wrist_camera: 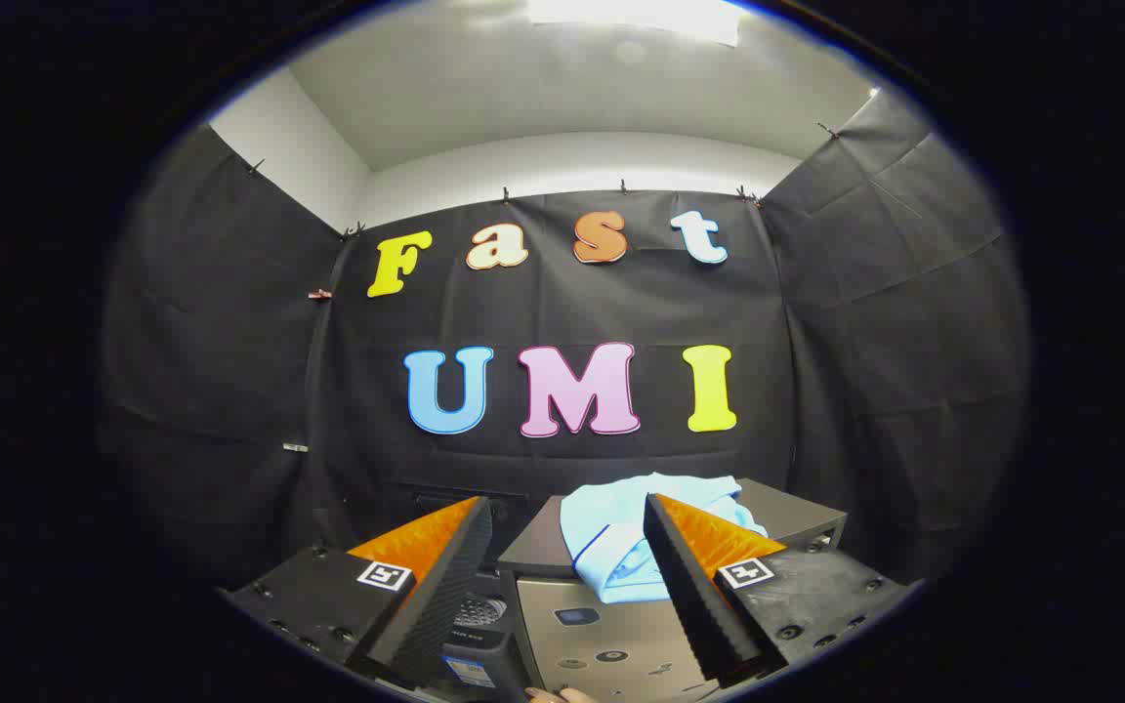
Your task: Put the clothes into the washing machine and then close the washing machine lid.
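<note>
Clothes [621, 532], a pale blue garment, lie heaped on the closed washing machine [611, 635] lid, just ahead of the spread, empty fingers [562, 513]. Best to come down over a raised fold near the middle, pinching deep enough that nothing trails.

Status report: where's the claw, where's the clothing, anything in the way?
Claw open, holding nothing. Light blue garment lying on top of washing machine, just ahead, partly behind one finger. Nothing between claw and garment.
</note>
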`<state>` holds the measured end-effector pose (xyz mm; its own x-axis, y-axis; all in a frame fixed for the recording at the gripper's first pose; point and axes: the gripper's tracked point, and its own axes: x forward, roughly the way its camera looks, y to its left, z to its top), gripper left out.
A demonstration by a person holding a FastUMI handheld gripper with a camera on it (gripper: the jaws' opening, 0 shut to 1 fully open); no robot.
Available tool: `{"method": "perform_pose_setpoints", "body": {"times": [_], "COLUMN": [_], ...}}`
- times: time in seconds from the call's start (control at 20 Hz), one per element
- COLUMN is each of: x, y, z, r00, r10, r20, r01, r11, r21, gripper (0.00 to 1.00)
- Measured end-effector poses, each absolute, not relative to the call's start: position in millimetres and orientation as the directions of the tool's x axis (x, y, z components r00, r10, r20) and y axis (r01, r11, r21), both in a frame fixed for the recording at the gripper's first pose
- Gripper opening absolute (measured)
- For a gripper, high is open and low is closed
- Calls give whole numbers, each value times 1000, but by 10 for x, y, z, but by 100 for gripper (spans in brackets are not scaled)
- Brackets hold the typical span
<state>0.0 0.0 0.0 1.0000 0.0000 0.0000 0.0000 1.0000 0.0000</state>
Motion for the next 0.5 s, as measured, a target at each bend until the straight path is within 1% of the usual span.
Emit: {"method": "perform_pose_setpoints", "body": {"times": [0.5], "x": [-66], "y": [-133], "z": [-16], "r00": [999], "r10": [-32], "r20": [-16], "r01": [31], "r11": [999], "r21": [-12], "gripper": [98]}}
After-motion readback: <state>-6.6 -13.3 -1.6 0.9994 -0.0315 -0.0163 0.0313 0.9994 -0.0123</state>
